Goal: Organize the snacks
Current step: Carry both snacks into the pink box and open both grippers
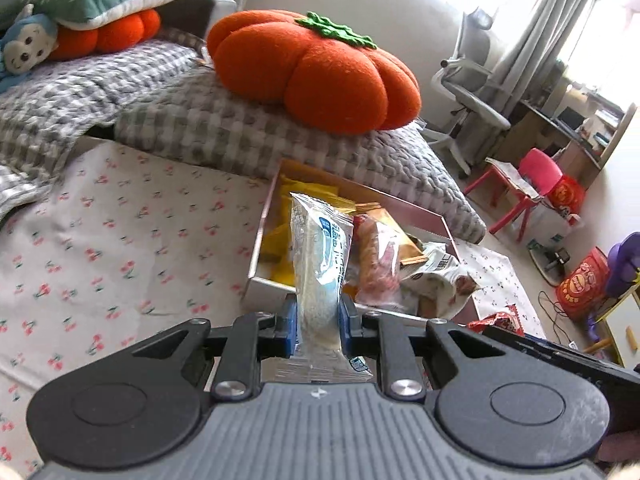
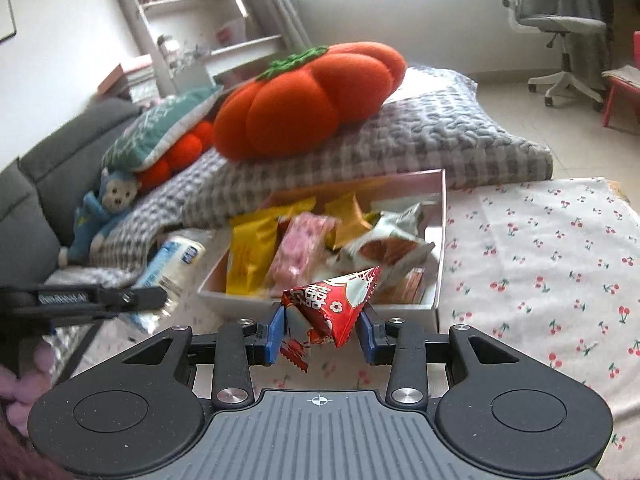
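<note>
Currently, the left gripper clamps a clear-and-blue snack packet upright between its blue pads, just in front of the pink snack box. The right gripper grips a red triangular snack pouch by its sides, near the box's front wall. Yellow, pink and white packets fill the box, which rests on the cherry-print cloth beside a checked blanket.

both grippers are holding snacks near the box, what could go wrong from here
The box is already heaped, so the red pyramid packet in the right gripper may slide off the pile. The left gripper pinches the long clear packet near its lower end; it could sag and knock packets out.
</note>
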A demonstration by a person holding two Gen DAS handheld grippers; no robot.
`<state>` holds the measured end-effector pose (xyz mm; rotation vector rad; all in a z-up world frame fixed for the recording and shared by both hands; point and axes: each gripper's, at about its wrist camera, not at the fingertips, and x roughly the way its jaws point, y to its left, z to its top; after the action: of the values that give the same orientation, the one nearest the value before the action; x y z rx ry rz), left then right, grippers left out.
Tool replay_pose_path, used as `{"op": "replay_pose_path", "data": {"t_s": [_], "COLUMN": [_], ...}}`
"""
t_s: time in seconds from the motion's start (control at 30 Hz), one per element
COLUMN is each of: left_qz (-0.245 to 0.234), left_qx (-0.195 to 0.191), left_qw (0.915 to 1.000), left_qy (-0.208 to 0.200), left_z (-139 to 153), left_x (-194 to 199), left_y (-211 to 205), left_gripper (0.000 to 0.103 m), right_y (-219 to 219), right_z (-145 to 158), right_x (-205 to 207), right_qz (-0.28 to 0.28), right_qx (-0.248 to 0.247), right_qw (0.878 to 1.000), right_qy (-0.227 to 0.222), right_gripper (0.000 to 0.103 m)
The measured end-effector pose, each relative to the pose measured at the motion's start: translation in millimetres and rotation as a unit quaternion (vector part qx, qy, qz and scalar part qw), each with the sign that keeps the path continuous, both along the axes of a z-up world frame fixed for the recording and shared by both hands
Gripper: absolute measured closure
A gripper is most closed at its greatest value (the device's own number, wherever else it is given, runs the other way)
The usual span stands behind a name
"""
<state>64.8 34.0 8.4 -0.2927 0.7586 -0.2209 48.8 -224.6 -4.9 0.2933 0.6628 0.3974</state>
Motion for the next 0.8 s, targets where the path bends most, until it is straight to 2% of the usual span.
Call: {"op": "replay_pose_path", "data": {"t_s": [0.27,0.4,0.47,0.8], "left_qz": [-0.021,-0.032,-0.033,-0.039], "left_qx": [-0.009,0.027,0.038,0.039], "left_qw": [0.9997,0.999,0.9986,0.9983], "left_qy": [-0.008,-0.018,-0.018,-0.019], "left_z": [-13.2,-20.8,-25.5,-27.9], "left_x": [33.2,48.5,55.9,72.2], "left_y": [-28.5,-40.3,-42.8,-48.3], "left_gripper": [0.085,0.085,0.085,0.085], "right_y": [-9.5,-11.0,-10.3,2.0], "right_z": [10.2,14.4,15.1,2.9], "right_x": [31.1,55.8,69.0,122.2], "right_qz": [-0.031,-0.046,-0.055,-0.089], "right_qx": [0.007,0.012,0.007,-0.035], "right_qw": [0.999,0.999,0.998,0.995], "right_qy": [-0.005,0.0,0.002,0.014], "right_gripper": [0.066,0.066,0.066,0.065]}}
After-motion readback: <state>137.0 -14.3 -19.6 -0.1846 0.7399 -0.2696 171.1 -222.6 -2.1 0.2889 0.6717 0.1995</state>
